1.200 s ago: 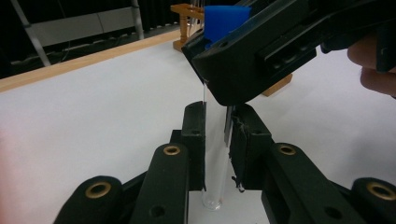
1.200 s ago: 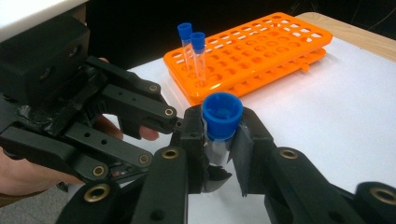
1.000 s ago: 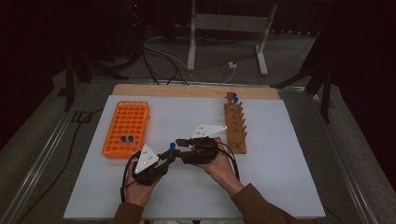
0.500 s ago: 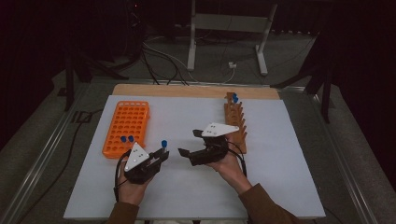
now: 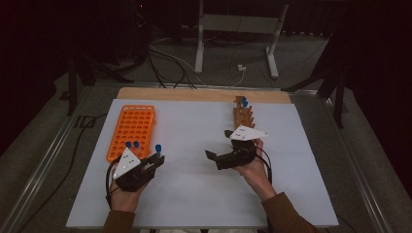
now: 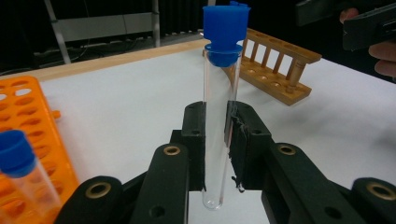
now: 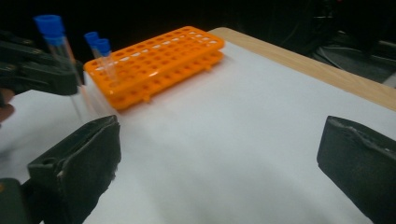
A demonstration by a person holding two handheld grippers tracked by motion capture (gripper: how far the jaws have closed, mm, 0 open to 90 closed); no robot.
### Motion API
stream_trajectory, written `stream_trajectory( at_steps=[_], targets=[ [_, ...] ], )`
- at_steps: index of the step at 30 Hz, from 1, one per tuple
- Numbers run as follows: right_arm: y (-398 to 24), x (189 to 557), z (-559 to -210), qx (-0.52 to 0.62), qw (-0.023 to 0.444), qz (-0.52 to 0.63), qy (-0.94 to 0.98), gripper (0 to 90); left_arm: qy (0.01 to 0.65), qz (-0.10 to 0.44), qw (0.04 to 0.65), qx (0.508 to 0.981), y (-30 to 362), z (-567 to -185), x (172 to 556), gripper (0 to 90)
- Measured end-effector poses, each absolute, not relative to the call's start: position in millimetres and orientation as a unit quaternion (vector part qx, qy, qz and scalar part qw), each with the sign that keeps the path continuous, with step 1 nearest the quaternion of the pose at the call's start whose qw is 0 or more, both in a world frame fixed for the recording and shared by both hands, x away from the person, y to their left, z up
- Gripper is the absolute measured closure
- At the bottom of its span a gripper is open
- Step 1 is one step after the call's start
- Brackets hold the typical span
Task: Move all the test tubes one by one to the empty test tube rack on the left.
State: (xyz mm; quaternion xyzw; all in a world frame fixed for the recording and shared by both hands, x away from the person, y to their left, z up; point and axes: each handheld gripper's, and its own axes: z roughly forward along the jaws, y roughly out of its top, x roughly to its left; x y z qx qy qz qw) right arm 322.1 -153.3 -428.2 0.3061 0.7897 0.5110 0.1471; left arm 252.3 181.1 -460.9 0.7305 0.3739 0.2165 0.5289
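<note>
Near the table's front-left corner, beside the orange rack [image 5: 131, 131], the left claw [image 6: 215, 144] pinches a test tube [image 6: 219, 116] upright, blue cap up; its view reveals the clear glass. The right claw [image 7: 219, 163], its jaws just opened, stands spread and empty.

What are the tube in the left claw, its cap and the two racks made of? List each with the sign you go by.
Tube: clear glass or hard plastic, since the table shows through it; which one is unclear.
Cap: blue plastic, with a matte moulded look.
Orange rack: plastic, even bright colour and a moulded grid of holes.
Brown rack: likely wood, tan with turned pegs.
</note>
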Motion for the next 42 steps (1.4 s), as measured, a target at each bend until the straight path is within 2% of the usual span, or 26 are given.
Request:
stream_trajectory(
  at_steps=[7, 17, 33, 42],
  targets=[
    [-181.2, 322.4, -428.0, 0.322, 0.173, 0.512, 0.777, 0.0, 0.377, 0.226, 0.532, 0.724, 191.6, -458.3, 249.1, 78.1],
    [-215.5, 324.2, -428.4, 0.355, 0.187, 0.521, 0.754, 0.0, 0.388, 0.240, 0.535, 0.711, 208.0, -455.3, 247.2, 78.2],
    [-230.2, 323.5, -426.2, 0.366, 0.185, 0.537, 0.737, 0.0, 0.433, 0.286, 0.524, 0.675, 248.4, -452.5, 244.2, 78.1],
    [-233.7, 323.5, -425.6, 0.371, 0.181, 0.543, 0.732, 0.0, 0.462, 0.328, 0.500, 0.654, 256.3, -457.4, 248.2, 78.2]
  ],
)
